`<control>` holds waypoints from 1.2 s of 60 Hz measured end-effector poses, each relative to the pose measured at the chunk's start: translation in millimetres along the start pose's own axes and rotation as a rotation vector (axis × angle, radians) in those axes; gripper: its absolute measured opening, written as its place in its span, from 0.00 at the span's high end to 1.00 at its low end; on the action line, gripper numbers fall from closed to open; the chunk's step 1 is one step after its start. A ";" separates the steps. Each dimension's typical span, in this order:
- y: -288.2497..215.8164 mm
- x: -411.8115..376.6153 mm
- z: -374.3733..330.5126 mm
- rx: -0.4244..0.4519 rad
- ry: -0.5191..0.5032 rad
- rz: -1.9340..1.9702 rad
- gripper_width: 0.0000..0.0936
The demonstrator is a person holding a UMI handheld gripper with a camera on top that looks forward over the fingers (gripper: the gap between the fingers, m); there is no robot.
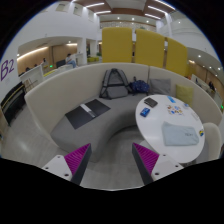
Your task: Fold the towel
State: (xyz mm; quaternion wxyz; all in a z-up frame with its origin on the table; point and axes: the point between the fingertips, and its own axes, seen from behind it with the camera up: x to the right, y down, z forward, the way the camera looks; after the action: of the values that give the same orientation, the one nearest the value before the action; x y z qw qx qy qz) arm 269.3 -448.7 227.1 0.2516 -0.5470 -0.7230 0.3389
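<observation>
Magenta pads [78, 158] spread apart, gripper [111, 160] above round table's [150, 125] edge.

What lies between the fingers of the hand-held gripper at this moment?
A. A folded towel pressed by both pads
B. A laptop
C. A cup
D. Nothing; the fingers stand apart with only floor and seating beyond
D: the hand-held gripper is open, its magenta pads apart with nothing between them; the round white table and grey curved sofa lie well beyond.
</observation>
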 end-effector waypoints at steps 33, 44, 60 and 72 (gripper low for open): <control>20.6 236.2 32.1 -0.006 0.329 0.100 0.07; 29.5 280.6 91.3 -0.006 0.324 0.105 0.07; 46.1 344.0 223.7 -0.008 0.326 0.074 0.08; 49.2 385.2 302.1 -0.031 0.337 0.070 0.09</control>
State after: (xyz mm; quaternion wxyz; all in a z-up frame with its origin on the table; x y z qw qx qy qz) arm -28.0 -134.7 -7.7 0.3489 -0.6245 -0.6563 0.2399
